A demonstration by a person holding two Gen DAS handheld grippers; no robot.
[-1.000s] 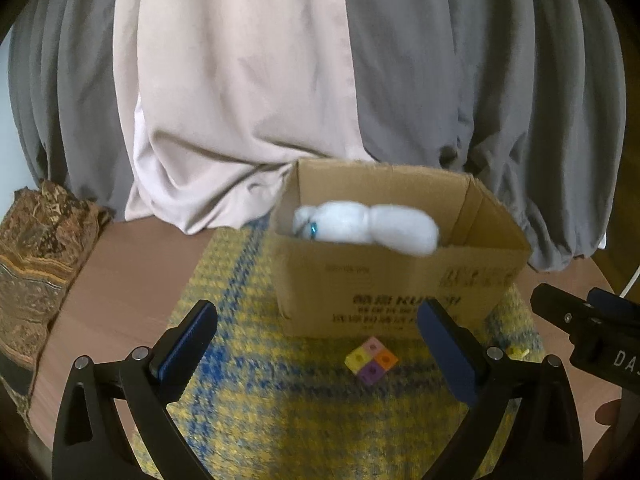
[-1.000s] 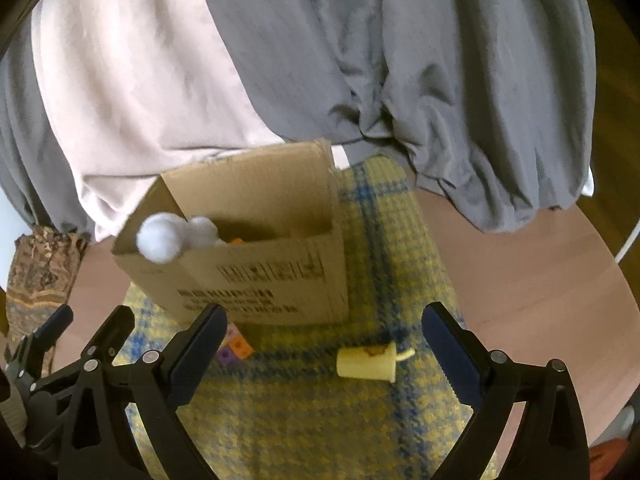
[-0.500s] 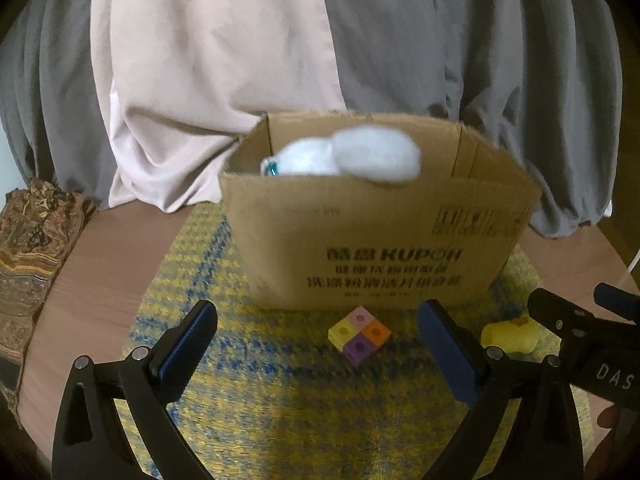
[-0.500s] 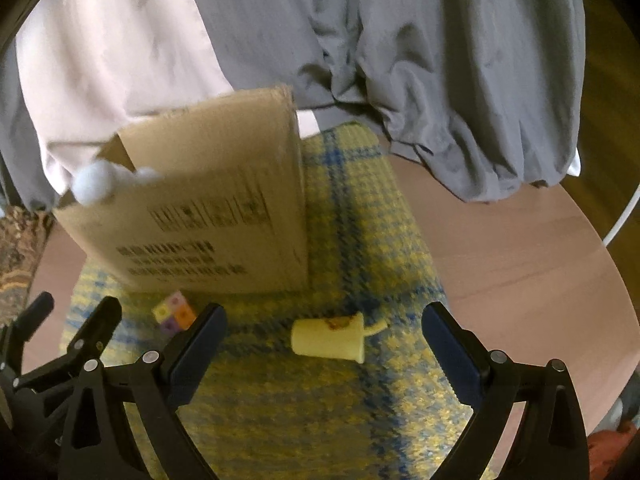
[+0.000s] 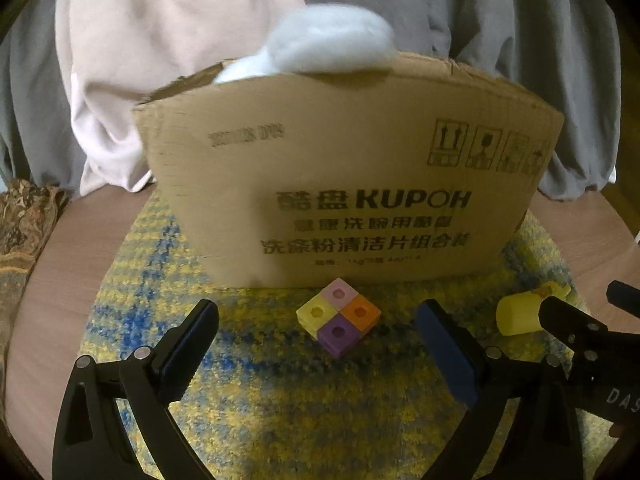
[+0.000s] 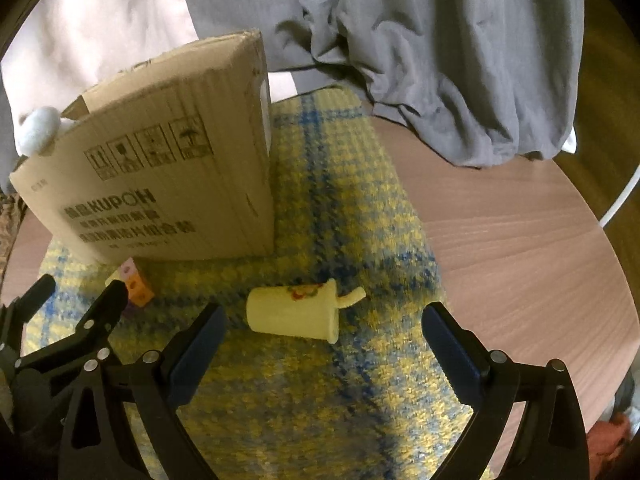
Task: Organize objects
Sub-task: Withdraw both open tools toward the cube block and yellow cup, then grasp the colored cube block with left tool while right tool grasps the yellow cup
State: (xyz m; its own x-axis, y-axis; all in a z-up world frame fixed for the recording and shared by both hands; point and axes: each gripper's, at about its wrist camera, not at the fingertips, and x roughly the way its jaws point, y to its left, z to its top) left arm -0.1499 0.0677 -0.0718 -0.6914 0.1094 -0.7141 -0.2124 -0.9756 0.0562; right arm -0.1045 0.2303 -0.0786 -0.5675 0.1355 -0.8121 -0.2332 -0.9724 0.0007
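A four-colour block (image 5: 339, 319) of yellow, pink, orange and purple cubes lies on the yellow-blue mat (image 5: 280, 400), just in front of the cardboard box (image 5: 352, 184). My left gripper (image 5: 320, 356) is open and empty, low over the mat, with the block between and just beyond its fingers. A yellow toy cup (image 6: 298, 312) with a straw lies on its side on the mat (image 6: 360, 400). My right gripper (image 6: 324, 356) is open and empty, with the cup just ahead between its fingers. A white plush (image 5: 320, 50) sticks out of the box top.
The box (image 6: 160, 176) stands on the mat's far left part in the right wrist view. Grey and pink cloth (image 6: 400, 60) hangs behind. The wooden table (image 6: 520, 240) extends to the right. A patterned cushion (image 5: 24, 232) lies at the left.
Both grippers have dropped lower and moved forward. The block and box loom larger for the left gripper, and the cup is closer between the right gripper's fingers.
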